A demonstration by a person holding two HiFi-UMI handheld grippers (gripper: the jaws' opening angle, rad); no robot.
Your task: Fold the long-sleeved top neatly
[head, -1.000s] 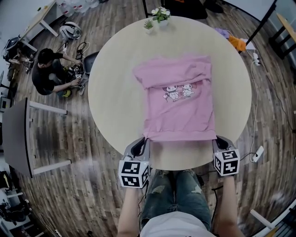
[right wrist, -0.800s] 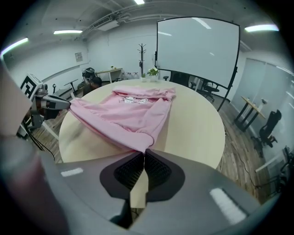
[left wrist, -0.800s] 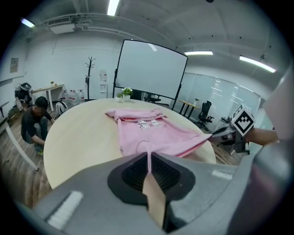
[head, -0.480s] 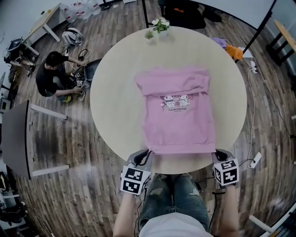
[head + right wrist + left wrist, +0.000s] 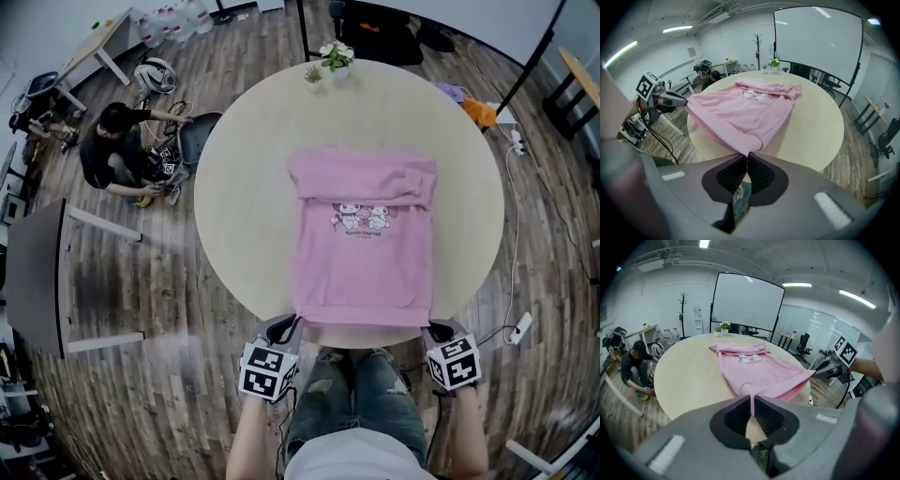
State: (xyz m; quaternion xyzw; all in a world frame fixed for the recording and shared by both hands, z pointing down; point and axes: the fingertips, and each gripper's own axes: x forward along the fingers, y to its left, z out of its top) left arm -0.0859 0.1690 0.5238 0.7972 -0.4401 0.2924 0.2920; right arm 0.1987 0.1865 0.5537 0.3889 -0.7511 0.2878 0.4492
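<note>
Both grippers have drawn back toward the person since the earlier frame, and the pink long-sleeved top (image 5: 364,253) has slid with them, so its hem now lies close to the near edge of the round worktop (image 5: 244,206) and the garment sits squarer than before. The left gripper (image 5: 294,322) has its jaws clenched on the near left corner of the hem, a thin pinch of pink cloth running up between them in the left gripper view. The right gripper (image 5: 433,326) has its jaws clenched on the near right corner in the same way. The top lies front up across the middle of the worktop, with its far part folded back over itself above the cartoon print. At the far edge stand two small pots, one (image 5: 336,58) holding white flowers, the other (image 5: 313,74) just left of it holding a small green plant. A person (image 5: 117,155) crouches on the wooden floor at far left.
</note>
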